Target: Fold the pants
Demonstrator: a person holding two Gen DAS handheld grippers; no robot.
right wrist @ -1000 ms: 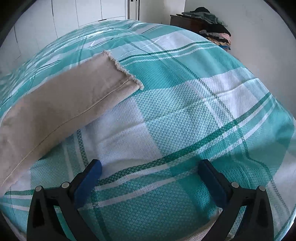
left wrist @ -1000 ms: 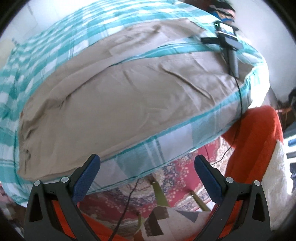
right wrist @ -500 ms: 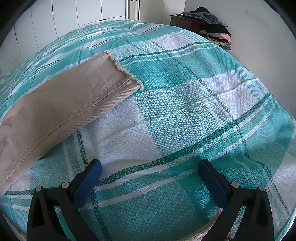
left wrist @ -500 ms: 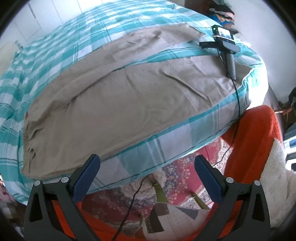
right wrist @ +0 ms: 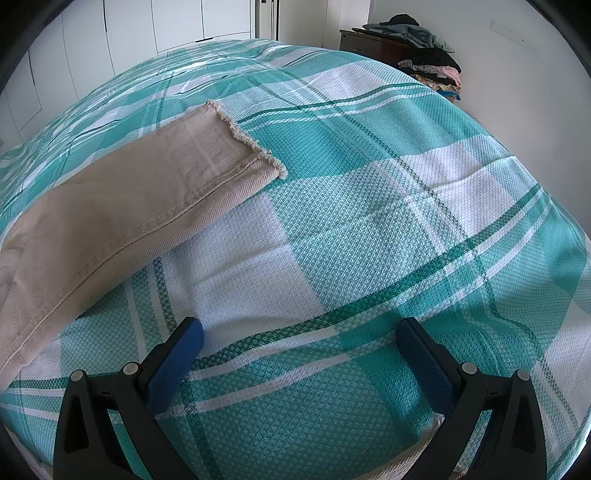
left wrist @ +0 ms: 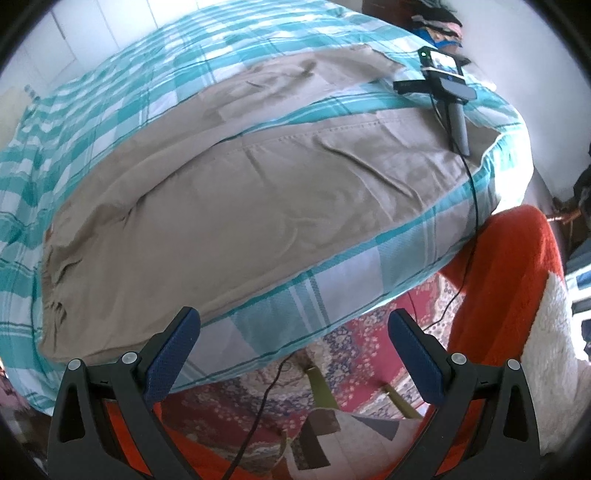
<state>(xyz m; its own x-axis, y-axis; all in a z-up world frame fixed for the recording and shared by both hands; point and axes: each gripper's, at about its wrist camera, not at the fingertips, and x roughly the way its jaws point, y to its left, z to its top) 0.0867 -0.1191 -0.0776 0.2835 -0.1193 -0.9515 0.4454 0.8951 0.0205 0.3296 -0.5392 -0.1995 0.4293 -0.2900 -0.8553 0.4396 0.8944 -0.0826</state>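
Beige pants [left wrist: 236, 206] lie spread flat on a teal and white checked bedspread [left wrist: 110, 96], waist at the left, both legs running to the right. My left gripper [left wrist: 291, 332] is open and empty, held off the bed's near edge above the floor. In the right wrist view one pant leg [right wrist: 140, 206] with a frayed hem [right wrist: 245, 138] lies at the left on the bedspread [right wrist: 369, 221]. My right gripper [right wrist: 301, 338] is open and empty, just above the bedspread, to the right of that leg. The right gripper itself also lies at the far end of the pants in the left wrist view [left wrist: 443, 81].
An orange chair [left wrist: 513, 280] with a white fleece stands right of the bed. A patterned red rug [left wrist: 332, 362] and a black cable [left wrist: 472, 206] lie below the bed edge. A dresser with piled clothes [right wrist: 424, 48] stands against the far wall. White wardrobe doors [right wrist: 147, 33] stand behind the bed.
My left gripper has pulled back and risen from the bed edge, so more of the pants and bed show. The right gripper has barely moved. Both stay open.
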